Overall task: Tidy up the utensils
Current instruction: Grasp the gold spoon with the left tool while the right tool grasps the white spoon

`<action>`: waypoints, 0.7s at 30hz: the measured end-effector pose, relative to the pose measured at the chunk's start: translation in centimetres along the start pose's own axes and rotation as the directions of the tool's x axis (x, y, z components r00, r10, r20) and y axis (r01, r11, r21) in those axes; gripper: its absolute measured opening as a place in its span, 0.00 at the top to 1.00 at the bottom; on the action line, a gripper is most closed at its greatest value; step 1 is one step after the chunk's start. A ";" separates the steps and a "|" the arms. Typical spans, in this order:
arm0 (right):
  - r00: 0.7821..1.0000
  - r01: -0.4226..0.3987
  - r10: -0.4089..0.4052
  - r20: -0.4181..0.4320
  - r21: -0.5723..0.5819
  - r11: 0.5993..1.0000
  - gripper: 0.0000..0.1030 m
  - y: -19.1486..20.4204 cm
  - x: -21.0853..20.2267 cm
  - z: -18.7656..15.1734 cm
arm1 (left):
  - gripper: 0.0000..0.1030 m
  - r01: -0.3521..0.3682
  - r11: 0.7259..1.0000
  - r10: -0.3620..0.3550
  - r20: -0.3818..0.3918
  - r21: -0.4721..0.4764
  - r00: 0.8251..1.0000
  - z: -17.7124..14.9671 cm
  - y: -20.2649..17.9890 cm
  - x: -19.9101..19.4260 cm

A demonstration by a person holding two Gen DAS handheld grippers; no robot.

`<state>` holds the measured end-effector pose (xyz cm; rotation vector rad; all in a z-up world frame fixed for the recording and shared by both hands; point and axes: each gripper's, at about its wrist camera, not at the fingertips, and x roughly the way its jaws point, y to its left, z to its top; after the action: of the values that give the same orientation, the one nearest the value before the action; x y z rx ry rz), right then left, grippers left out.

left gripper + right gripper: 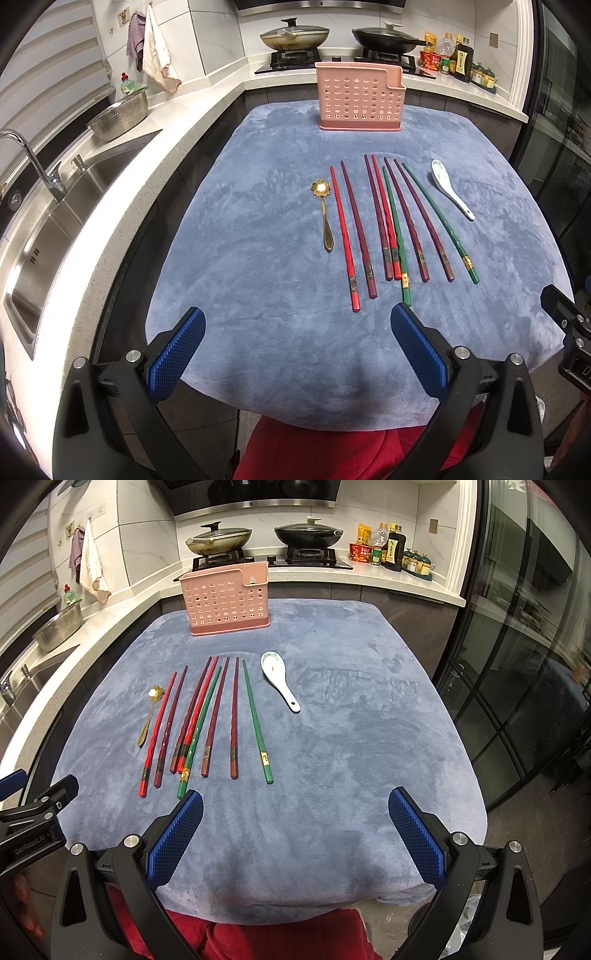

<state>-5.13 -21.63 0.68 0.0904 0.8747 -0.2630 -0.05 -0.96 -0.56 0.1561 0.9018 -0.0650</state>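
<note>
We are holding both sets of tongs low at the near edge of the counter (pixel 258 258), which is covered by a blue cloth; the left tongs (pixel 297 325) are standing wide apart with nothing between them, and the right tongs (pixel 295 806) are likewise spread and empty. Ahead of us, the chopsticks (pixel 391 221) are lying in a loose fan at about 12 o'clock from the left tongs and 11 o'clock from the right, some touching or crossing near the middle. We are seeing a gold spoon (pixel 325 218) just beside them at their 9 o'clock and a white spoon (pixel 279 681) at their 3 o'clock, slightly apart. The pink holder (pixel 360 98) is standing upright beyond them at 12 o'clock, apparently empty, so we are judging the sorting as not yet begun. The chopsticks are looking light, stiff and smooth, likely to roll or slip, so we are thinking a pinch across the thicker decorated ends suits best. The white spoon is looking like ceramic, breakable and slick; we are favouring its handle. The gold spoon is looking thin and lying flat, so its slim stem is probably awkward to lift off the soft cloth.
</note>
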 end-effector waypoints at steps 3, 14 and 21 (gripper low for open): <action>1.000 -0.001 0.001 -0.010 0.000 1.000 0.06 0.3 0.5 0.0 | 0.07 0.004 1.000 -0.004 -0.012 -0.002 1.000 0.2 -0.2 0.5; 0.999 -0.012 0.014 -0.052 0.026 1.000 0.07 -0.4 3.8 1.1 | 0.07 0.023 0.999 -0.026 -0.085 -0.032 0.996 1.6 0.7 4.6; 0.995 -0.019 0.022 -0.092 0.038 0.999 0.07 -0.8 6.9 2.2 | 0.07 0.045 0.995 -0.056 -0.137 -0.084 0.989 2.5 1.7 8.6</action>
<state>0.47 -24.11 -3.18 0.1465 0.9608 -0.2573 7.40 0.34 -5.61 0.0628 1.0465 -0.0650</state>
